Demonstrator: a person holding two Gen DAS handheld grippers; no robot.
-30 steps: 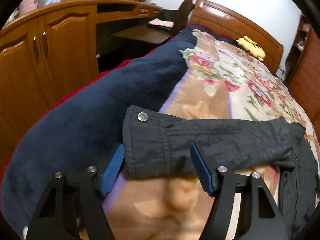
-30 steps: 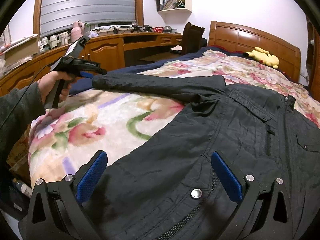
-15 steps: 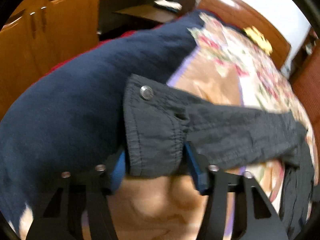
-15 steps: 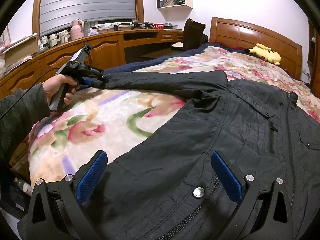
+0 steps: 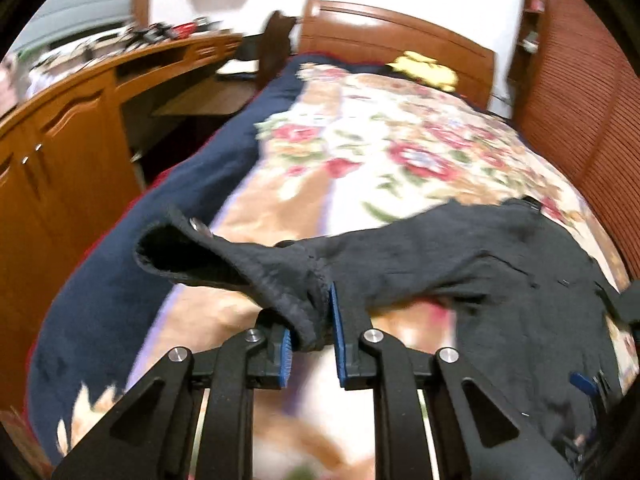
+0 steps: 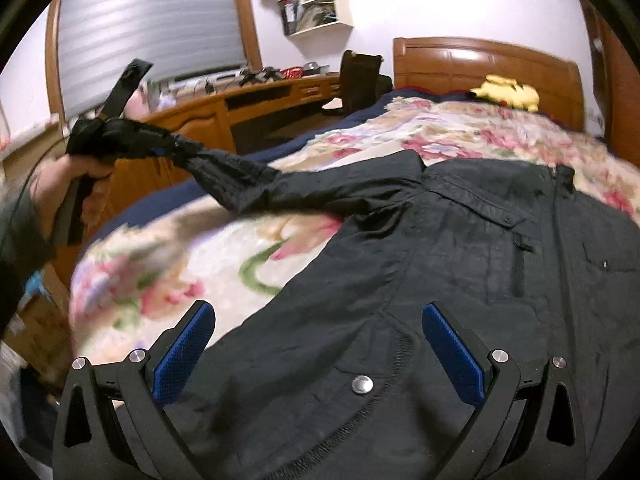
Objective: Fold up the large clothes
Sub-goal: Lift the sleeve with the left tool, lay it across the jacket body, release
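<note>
A large black jacket [image 6: 460, 264] lies spread on the floral blanket of the bed [image 6: 168, 276]. My left gripper [image 5: 310, 322] is shut on the jacket's sleeve cuff [image 5: 276, 280] and holds it lifted above the bed; the sleeve [image 6: 256, 184] stretches from it to the jacket's shoulder. In the right wrist view the left gripper [image 6: 160, 148] shows at the far left, held by a hand. My right gripper [image 6: 316, 340] is open, its blue pads either side of the jacket's hem near a metal snap [image 6: 362, 384].
A wooden desk and cabinets [image 5: 60, 152] run along the left of the bed. The wooden headboard [image 6: 480, 64] stands at the far end with a yellow plush toy [image 6: 506, 94] before it. A dark chair [image 6: 360, 76] stands at the desk.
My left gripper closed on the sleeve cuff and lifted it off the bed, pulling the sleeve taut. The right gripper stayed open over the hem.
</note>
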